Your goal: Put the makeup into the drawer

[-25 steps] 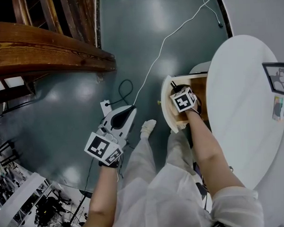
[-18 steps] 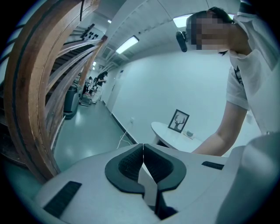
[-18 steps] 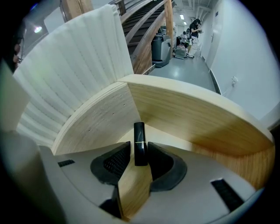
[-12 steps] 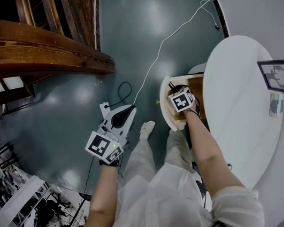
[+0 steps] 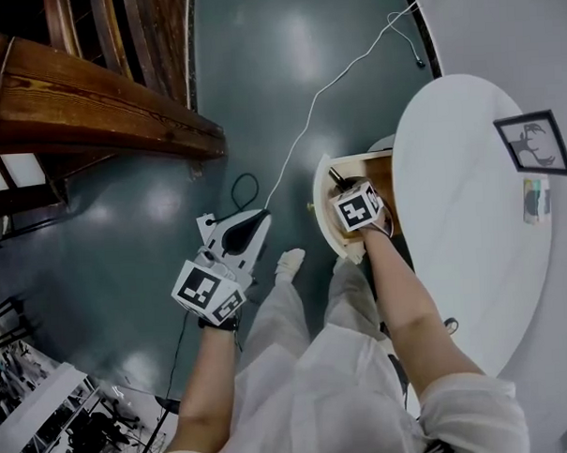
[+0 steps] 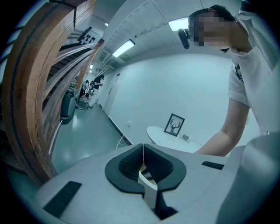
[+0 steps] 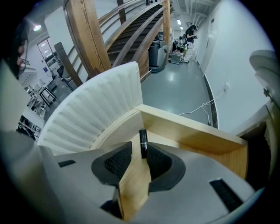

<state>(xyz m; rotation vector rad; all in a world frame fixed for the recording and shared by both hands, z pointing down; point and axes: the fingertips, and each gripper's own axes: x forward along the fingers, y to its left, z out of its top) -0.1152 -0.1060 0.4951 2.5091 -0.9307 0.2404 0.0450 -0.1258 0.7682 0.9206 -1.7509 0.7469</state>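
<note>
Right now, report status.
Left gripper shut, empty. Right gripper open, jaws just closed a bit, nothing gripped. Makeup tube lies in the drawer below them. Nothing in the way.

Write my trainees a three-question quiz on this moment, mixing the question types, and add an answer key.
1. True or false: the wooden drawer is closed.
2. Which makeup item is in the drawer? A) a black lipstick tube B) a powder brush C) a round mirror compact
3. Fill in the blank: the jaws of the left tool are ____ (apart or together), with nothing between them.
Key: 1 false; 2 A; 3 together.
</note>
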